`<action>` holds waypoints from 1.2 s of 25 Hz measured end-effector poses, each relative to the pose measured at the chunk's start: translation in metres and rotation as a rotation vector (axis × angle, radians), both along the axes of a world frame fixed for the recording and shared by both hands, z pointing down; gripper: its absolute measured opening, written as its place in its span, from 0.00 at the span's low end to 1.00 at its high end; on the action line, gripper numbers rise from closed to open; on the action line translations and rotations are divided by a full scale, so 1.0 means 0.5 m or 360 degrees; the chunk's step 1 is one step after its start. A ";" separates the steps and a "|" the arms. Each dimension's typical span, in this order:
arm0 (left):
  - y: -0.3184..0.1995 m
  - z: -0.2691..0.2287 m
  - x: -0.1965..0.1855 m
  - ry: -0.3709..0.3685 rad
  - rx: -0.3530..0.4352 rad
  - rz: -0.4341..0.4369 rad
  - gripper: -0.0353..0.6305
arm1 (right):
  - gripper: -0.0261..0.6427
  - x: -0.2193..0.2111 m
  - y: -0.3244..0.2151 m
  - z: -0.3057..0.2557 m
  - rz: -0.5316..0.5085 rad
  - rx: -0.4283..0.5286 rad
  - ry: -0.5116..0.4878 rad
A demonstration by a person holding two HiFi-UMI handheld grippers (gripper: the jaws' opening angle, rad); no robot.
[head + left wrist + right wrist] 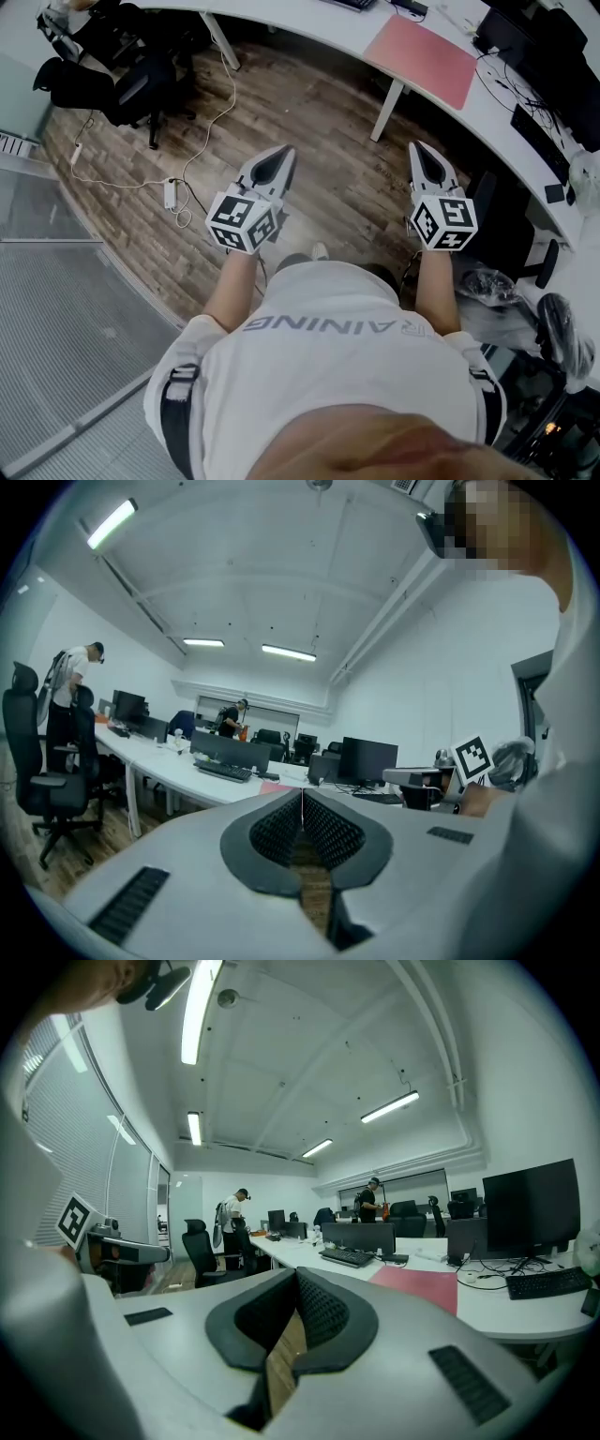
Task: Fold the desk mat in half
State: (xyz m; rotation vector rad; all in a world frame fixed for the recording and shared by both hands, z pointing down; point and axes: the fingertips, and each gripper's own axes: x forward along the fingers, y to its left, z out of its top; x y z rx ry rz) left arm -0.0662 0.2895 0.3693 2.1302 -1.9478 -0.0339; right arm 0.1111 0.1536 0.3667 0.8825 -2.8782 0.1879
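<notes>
Floor: brown wood-plank floor (309, 103); a white power strip (172, 194) and its thin white cable lie on it.
Desk: long white curved desk (291, 17) on white legs (386, 111), running along the room.
On the desk: black flat monitors (530, 1206) and a black keyboard (349, 1257).
Chairs: black swivel office chair (42, 780) on the wood floor beside the desk; more dark chairs farther back.
Walls: plain white walls (422, 677).
Windows: pale horizontal blinds (56, 1082) along one side of the room.
Ceiling: white panelled ceiling (300, 1044).
Light: long white tube lamps (111, 524), lit, set in rows across the ceiling.
</notes>
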 end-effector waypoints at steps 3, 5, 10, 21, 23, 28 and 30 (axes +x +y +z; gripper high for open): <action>-0.002 0.010 -0.050 0.0034 -0.0012 -0.0042 0.10 | 0.07 -0.047 -0.006 0.007 -0.0033 -0.0015 0.0020; -0.001 0.010 -0.074 0.0046 -0.0007 -0.0065 0.10 | 0.07 -0.076 -0.010 0.005 -0.0067 -0.0009 0.0040; -0.001 0.032 -0.121 0.0091 -0.0024 -0.0122 0.10 | 0.07 -0.136 -0.026 0.019 -0.0131 -0.0019 0.0072; -0.093 0.038 -0.209 0.0095 -0.0033 -0.0263 0.10 | 0.08 -0.258 -0.156 0.043 -0.0269 -0.0056 0.0063; -0.129 0.032 -0.218 0.0081 -0.0035 -0.0267 0.10 | 0.07 -0.267 -0.197 0.039 -0.0266 -0.0054 0.0054; -0.233 0.017 -0.242 0.0059 -0.0028 -0.0283 0.10 | 0.07 -0.276 -0.309 0.046 -0.0219 -0.0078 0.0043; -0.279 0.015 -0.249 0.0055 -0.0039 -0.0289 0.10 | 0.07 -0.278 -0.360 0.051 -0.0203 -0.0100 0.0042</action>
